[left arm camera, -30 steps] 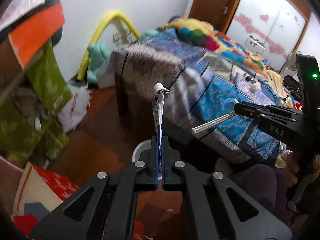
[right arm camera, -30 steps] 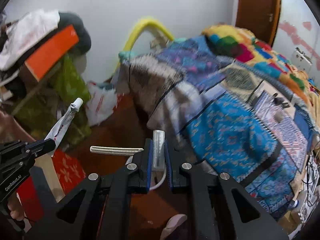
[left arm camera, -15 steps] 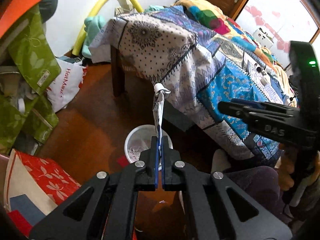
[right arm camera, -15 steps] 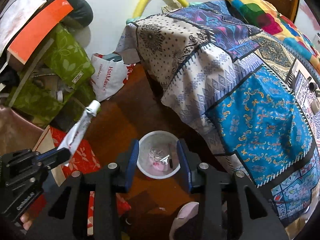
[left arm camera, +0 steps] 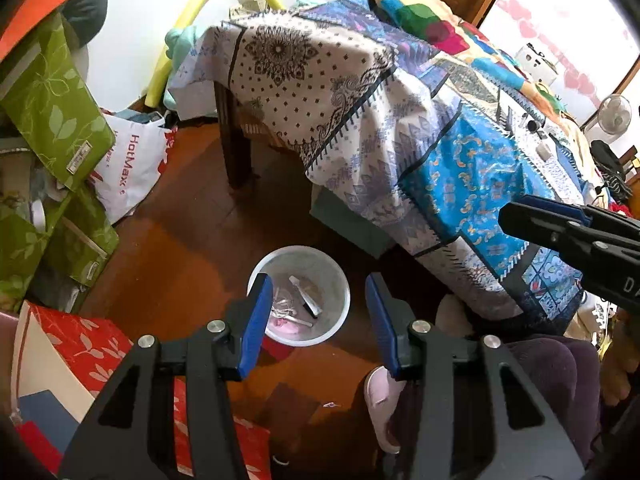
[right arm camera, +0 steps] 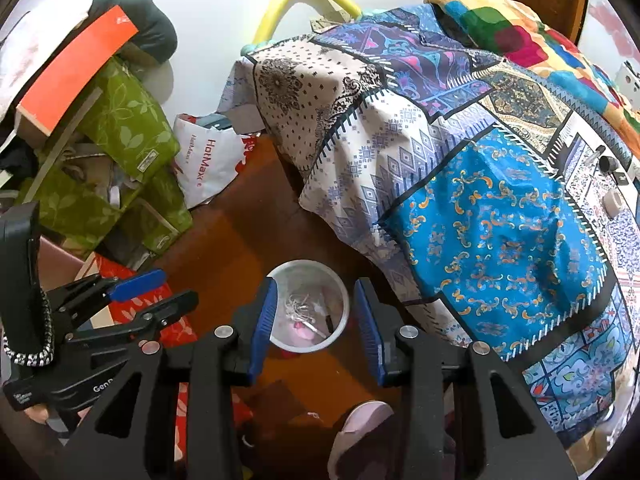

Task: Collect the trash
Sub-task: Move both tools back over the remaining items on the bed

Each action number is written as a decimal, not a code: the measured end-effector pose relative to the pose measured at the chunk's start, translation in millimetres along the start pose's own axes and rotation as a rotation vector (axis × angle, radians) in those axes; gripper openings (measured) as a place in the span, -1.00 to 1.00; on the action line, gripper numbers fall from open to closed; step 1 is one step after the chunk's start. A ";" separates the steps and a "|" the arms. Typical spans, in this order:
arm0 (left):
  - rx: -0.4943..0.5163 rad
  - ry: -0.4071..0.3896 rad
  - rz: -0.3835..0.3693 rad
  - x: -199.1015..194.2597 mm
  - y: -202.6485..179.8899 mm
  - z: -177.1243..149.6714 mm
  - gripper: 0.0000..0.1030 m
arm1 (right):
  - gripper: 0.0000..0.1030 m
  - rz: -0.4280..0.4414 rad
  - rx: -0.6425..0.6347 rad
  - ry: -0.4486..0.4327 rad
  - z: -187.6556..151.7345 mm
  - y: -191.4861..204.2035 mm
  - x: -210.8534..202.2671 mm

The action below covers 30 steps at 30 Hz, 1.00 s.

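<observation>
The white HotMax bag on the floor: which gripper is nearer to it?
Left. The left gripper is on the HotMax bag's side of the bin; the right gripper is farther towards the bed.

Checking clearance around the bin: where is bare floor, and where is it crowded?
Bare floor lies between the white bin, the HotMax bag and the bed leg. Crowded: green boxes and red box on the left.

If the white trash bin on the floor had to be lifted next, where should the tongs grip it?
Probably the white trash bin at its thin upright rim, from straight above, one finger inside and one outside. It stands upright and open-topped, looks too wide to span, and the near rim is free of the bed's quilt.
</observation>
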<state>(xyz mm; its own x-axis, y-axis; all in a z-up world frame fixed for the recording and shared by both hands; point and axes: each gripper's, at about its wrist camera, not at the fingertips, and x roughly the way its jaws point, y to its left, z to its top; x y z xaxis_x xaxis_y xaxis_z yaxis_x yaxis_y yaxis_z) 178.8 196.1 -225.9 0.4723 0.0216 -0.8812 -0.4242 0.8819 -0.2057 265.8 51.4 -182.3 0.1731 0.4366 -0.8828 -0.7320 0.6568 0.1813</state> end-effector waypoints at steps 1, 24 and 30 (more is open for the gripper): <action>0.001 -0.009 0.000 -5.5 -1.3 -0.3 -0.09 | -0.29 0.001 -0.004 -0.009 -1.5 0.0 -4.1; 0.168 -0.307 -0.031 -133.6 -116.6 13.6 -0.09 | -0.28 -0.055 0.044 -0.311 -37.9 -43.2 -153.4; 0.221 -0.364 -0.092 -157.8 -162.3 18.8 -0.09 | -0.16 -0.095 0.076 -0.391 -53.8 -67.0 -192.0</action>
<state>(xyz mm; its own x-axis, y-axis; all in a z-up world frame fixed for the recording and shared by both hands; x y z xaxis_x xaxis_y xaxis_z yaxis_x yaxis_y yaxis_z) 187.7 58.5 -45.5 0.7589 0.0683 -0.6476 -0.2109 0.9666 -0.1453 246.2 -109.5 -48.3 0.4861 0.5628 -0.6686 -0.6521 0.7429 0.1512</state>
